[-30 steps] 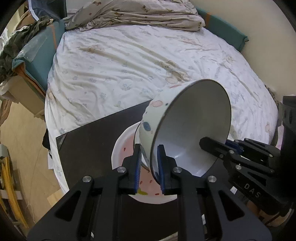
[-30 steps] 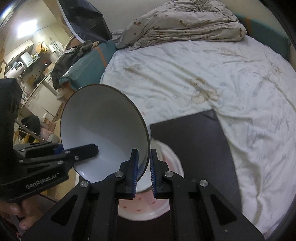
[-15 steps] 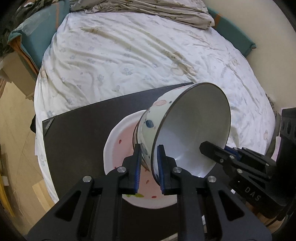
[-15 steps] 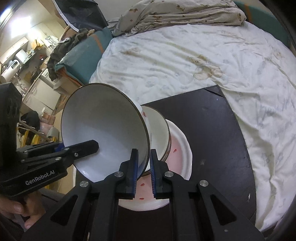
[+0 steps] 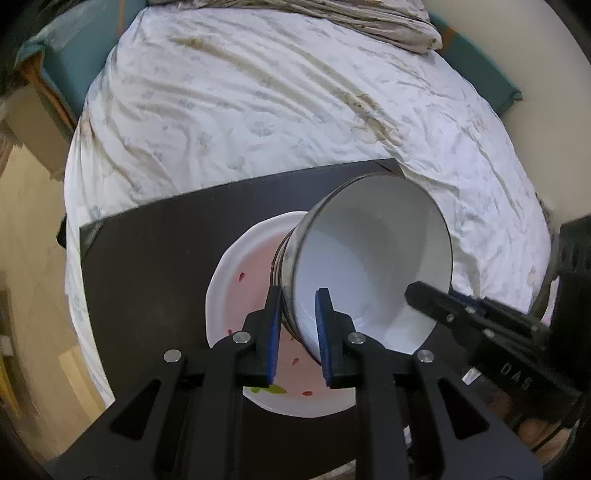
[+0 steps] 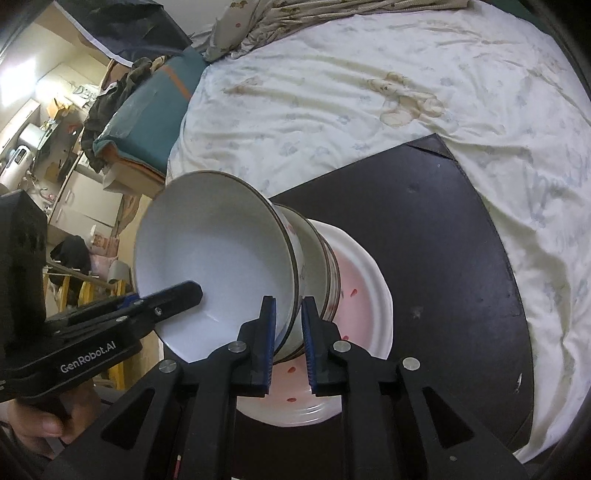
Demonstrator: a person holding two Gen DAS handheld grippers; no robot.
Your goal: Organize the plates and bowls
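- Bowl [image 5: 369,266], white inside with a dark rim, is tilted on its side and sits nested into a second bowl [image 6: 317,254] that rests on the plate; each gripper has its rim between the fingers.
- Bed [image 5: 277,103], covered by a white printed sheet, fills the background; a crumpled blanket [image 6: 332,14] lies at its far end.
- Black board [image 6: 443,229] lies on the bed and carries the dishes.
- Plate [image 5: 240,280], white with a pink centre and red marks, lies flat on the board under the bowls; the bowls and fingers hide much of it.
- Left gripper [image 5: 297,332] is nearly closed, blue pads either side of the tilted bowl's near rim.
- Right gripper [image 6: 287,334] likewise pinches the opposite rim, its pads narrowly apart.
- Cluttered furniture [image 6: 48,122] at the right wrist view's left edge is too distorted to identify.
- Nested bowl's pattern is blurred.
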